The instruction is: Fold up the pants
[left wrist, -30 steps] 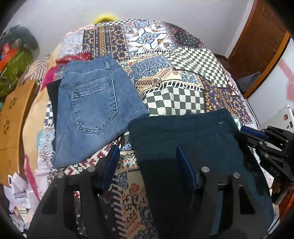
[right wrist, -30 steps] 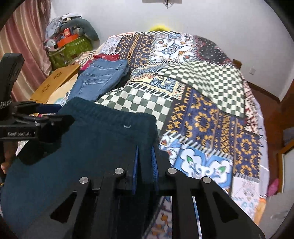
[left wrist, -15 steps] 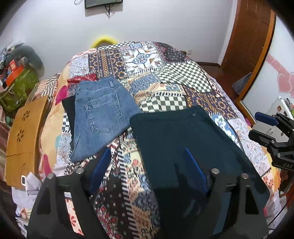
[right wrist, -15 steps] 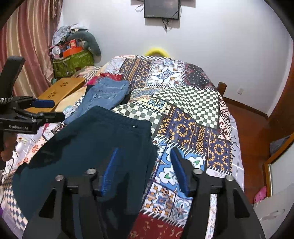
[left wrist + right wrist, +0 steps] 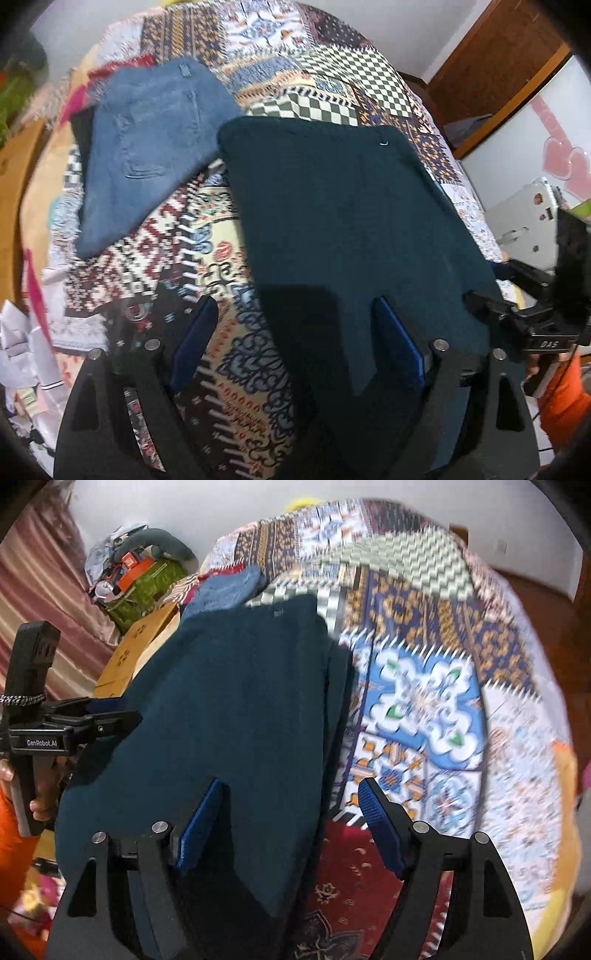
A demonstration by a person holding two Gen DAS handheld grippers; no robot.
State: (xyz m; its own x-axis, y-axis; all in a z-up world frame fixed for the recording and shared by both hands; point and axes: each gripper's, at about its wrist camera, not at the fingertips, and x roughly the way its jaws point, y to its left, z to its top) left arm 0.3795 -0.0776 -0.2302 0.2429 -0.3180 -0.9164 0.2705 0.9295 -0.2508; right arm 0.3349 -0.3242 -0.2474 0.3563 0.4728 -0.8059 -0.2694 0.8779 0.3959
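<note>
Teal pants [image 5: 343,221] lying folded, released, both cameras nearer, left tongs [image 5: 295,339] and right tongs [image 5: 288,812] apart.

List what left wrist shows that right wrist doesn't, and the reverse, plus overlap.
Left wrist only: the jeans' back pocket, a wooden door, pink heart stickers on the wall, and the right gripper seen from the side.

Right wrist only: a striped curtain, a green bag piled with clutter, the blue-and-white quilt patch, and the left gripper seen from the side.

Both: the dark teal pants lying flat on the patchwork quilt, the jeans beyond them, and each camera's own open fingers over the pants' near edge.
</note>
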